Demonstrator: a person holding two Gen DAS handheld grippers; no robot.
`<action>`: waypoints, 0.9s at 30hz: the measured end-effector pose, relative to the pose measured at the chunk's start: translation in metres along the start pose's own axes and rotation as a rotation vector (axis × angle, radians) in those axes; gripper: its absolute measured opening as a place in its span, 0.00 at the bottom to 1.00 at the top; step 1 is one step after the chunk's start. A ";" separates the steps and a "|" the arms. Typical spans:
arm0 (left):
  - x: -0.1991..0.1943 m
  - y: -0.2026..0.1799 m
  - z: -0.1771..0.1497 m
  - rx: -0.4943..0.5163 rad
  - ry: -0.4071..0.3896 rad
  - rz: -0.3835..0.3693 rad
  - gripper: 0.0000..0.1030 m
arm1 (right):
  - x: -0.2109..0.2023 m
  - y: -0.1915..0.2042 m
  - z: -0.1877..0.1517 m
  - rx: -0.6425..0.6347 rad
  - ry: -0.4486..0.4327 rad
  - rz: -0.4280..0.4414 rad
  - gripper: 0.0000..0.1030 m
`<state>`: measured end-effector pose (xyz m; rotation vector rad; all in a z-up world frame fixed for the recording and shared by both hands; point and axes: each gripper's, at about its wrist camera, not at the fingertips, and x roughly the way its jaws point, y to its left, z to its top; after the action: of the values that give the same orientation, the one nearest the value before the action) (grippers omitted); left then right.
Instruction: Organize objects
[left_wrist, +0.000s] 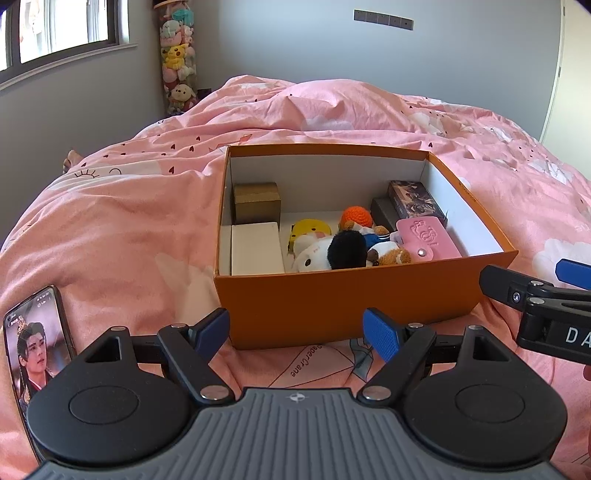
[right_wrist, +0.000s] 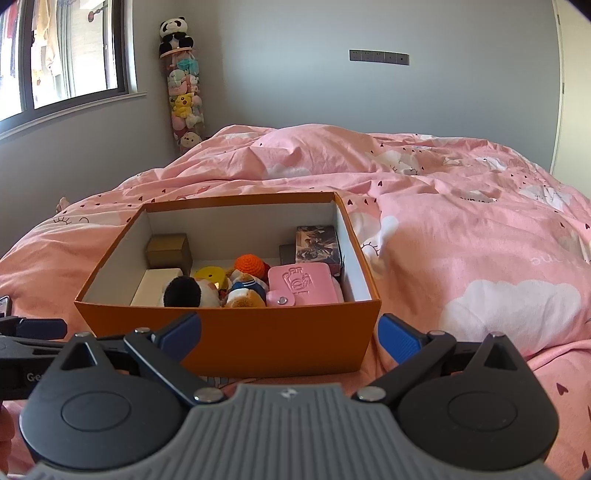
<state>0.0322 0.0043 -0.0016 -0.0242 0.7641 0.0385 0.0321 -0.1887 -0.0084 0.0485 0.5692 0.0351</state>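
1. An orange cardboard box (left_wrist: 347, 306), open at the top and white inside, was seen resting on a wrinkled pink bedcover (left_wrist: 122, 229).
2. Inside it soft plush toys (left_wrist: 343, 251), a pink embossed pouch (left_wrist: 428, 236) and small rectangular boxes (left_wrist: 256, 203) were packed.
3. A phone (left_wrist: 37, 354) was partly cut off at the left edge.
4. The left gripper (left_wrist: 297, 334) and the right gripper (right_wrist: 290, 336) were held wide open before the box, with nothing grasped.

One orange box (left_wrist: 332, 306), one phone (left_wrist: 37, 343), one pink case (left_wrist: 428, 238), one brown carton (left_wrist: 256, 203)
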 end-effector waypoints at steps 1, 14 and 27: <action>0.000 0.000 0.000 0.000 0.000 -0.001 0.93 | 0.000 0.000 0.000 0.002 0.001 0.000 0.99; 0.001 0.000 0.000 0.004 0.003 0.002 0.93 | 0.002 0.000 0.000 0.004 0.013 0.008 0.99; 0.001 -0.001 0.000 0.003 0.003 0.002 0.93 | 0.003 0.001 -0.001 0.002 0.016 0.013 0.99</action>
<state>0.0332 0.0034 -0.0023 -0.0206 0.7669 0.0387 0.0337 -0.1871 -0.0111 0.0535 0.5845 0.0480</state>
